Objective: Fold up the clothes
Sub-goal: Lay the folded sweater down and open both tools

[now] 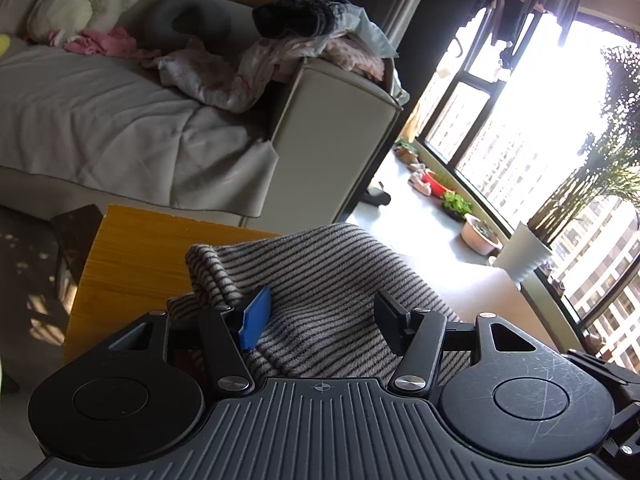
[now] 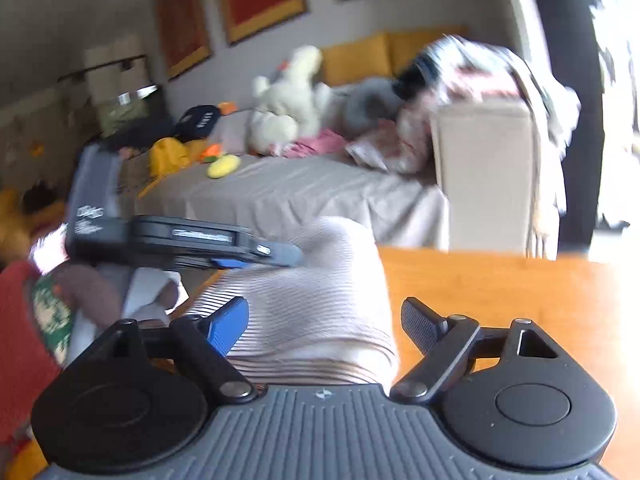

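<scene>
Both grippers, left (image 1: 322, 316) and right (image 2: 326, 326), were seen with jaws open around the grey striped knit garment (image 1: 320, 280), bunched on the orange wooden desk (image 1: 132, 256); unclamped, it could slide off.

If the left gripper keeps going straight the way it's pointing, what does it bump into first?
Most likely the striped garment. The left gripper has its jaws apart, and the striped cloth already lies between and just ahead of them on the wooden table. Whether the pads touch it yet is hard to tell.
</scene>
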Tool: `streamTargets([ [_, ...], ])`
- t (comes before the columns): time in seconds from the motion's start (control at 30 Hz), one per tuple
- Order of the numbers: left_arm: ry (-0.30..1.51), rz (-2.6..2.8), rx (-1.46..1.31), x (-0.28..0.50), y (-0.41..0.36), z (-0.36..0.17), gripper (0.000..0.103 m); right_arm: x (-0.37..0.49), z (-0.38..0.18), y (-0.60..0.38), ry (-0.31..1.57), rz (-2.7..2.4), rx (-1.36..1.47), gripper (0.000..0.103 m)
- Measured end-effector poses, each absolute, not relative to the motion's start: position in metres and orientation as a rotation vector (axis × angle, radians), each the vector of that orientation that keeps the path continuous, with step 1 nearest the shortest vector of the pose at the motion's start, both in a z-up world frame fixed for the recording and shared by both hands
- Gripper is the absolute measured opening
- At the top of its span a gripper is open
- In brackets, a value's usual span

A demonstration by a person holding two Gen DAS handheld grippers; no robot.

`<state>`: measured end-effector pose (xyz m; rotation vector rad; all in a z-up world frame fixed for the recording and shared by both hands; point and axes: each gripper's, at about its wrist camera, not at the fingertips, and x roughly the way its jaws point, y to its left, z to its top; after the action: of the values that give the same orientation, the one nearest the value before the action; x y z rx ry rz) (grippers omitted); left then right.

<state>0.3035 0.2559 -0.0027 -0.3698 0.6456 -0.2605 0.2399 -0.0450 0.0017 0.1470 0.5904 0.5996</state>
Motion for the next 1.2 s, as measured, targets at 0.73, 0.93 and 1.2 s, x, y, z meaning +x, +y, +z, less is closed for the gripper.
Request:
streamTargets([
  [0.73,0.627,-0.275,-0.325,0.303,0.246,-0.002,0.066,0.26,-0.029,-0.051,0.678,0.623,0.184,0.061],
  [0.93,0.628,-0.278,-0.324,0.304,0.246,-0.003,0.066,0.222,0.007,-0.031,0.437,0.576,-0.046,0.065],
  [1.2,0.597,-0.287,-0.343,0.296,0.251,-0.005,0.074,0.207,-0.012,0.029,0.508,0.735,-0.19,0.045],
])
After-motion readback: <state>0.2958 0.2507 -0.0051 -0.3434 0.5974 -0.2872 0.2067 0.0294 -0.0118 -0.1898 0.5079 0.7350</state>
